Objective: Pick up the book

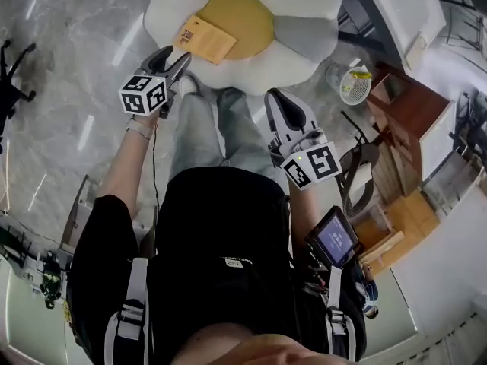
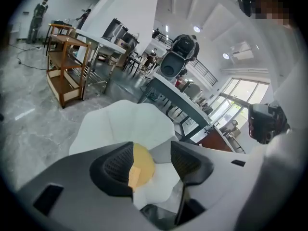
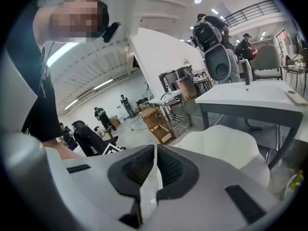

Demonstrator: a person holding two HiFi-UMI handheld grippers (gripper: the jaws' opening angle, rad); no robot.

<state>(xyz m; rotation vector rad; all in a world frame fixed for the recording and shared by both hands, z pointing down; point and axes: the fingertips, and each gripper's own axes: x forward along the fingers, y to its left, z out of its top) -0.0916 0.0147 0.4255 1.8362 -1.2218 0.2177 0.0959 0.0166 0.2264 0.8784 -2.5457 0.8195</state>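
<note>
A tan book point(image 1: 204, 39) lies on the yellow centre of a white flower-shaped floor cushion point(image 1: 304, 6). My left gripper point(image 1: 176, 61) hangs just short of the book's near corner, jaws open and nothing between them. In the left gripper view the left gripper point(image 2: 151, 159) frames the book point(image 2: 135, 176) and the cushion's yellow centre point(image 2: 144, 160) through the gap. My right gripper point(image 1: 275, 97) is over the cushion's near edge, to the right of the book. In the right gripper view the right gripper point(image 3: 156, 165) has its pads together and holds nothing.
A white mesh basket point(image 1: 354, 84) and a wooden cabinet point(image 1: 411, 112) stand right of the cushion. A black chair base point(image 1: 11, 74) is at the far left. A wooden shelf cart point(image 2: 65, 71) and a white table point(image 2: 183, 97) stand beyond the cushion on the grey marble floor.
</note>
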